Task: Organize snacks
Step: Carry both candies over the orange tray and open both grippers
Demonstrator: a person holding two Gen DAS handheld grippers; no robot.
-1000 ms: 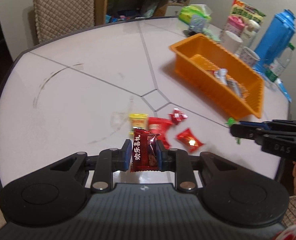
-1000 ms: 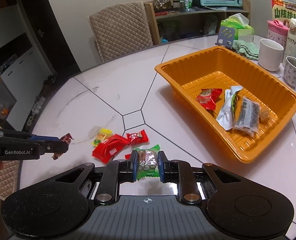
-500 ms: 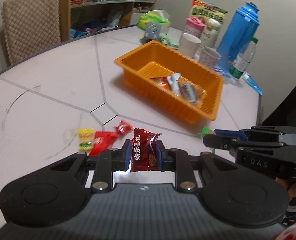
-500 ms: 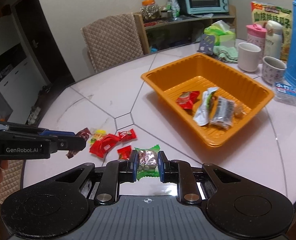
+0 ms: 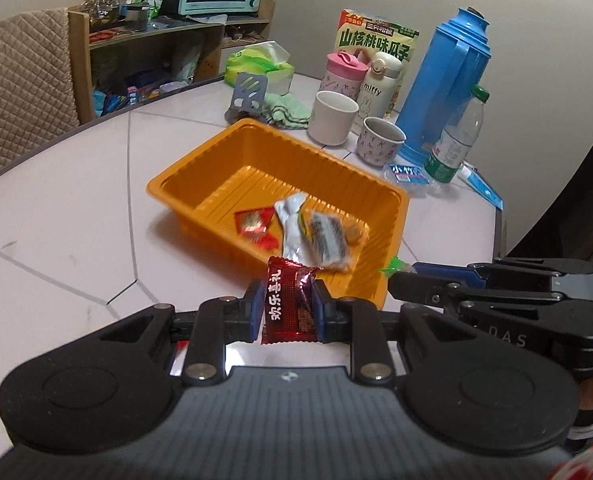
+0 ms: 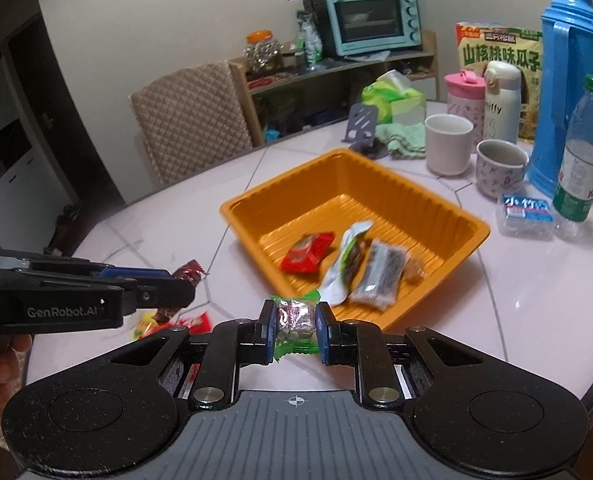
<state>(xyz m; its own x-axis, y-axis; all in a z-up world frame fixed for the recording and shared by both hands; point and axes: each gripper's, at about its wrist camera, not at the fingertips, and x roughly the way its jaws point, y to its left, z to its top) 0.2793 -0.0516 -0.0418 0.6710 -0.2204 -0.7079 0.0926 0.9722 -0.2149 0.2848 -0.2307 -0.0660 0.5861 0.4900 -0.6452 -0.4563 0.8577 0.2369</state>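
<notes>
Snacks left on the table (image 6: 516,292) show only in the right wrist view: a yellow packet (image 6: 146,325) and red packets (image 6: 196,321) lie behind the left gripper (image 6: 184,286). The left wrist view alone shows the right gripper (image 5: 394,276) from the side, a green wrapper corner at its tip. The left gripper (image 5: 287,309) is clamped on a dark red candy packet (image 5: 287,306); the right gripper (image 6: 295,325) is clamped on a green-edged clear packet (image 6: 295,320). Both packets are just short of the orange tray's (image 6: 432,196) near rim; the tray holds a red packet (image 6: 306,253), a silver pouch (image 6: 346,266) and a dark bar (image 6: 380,276).
</notes>
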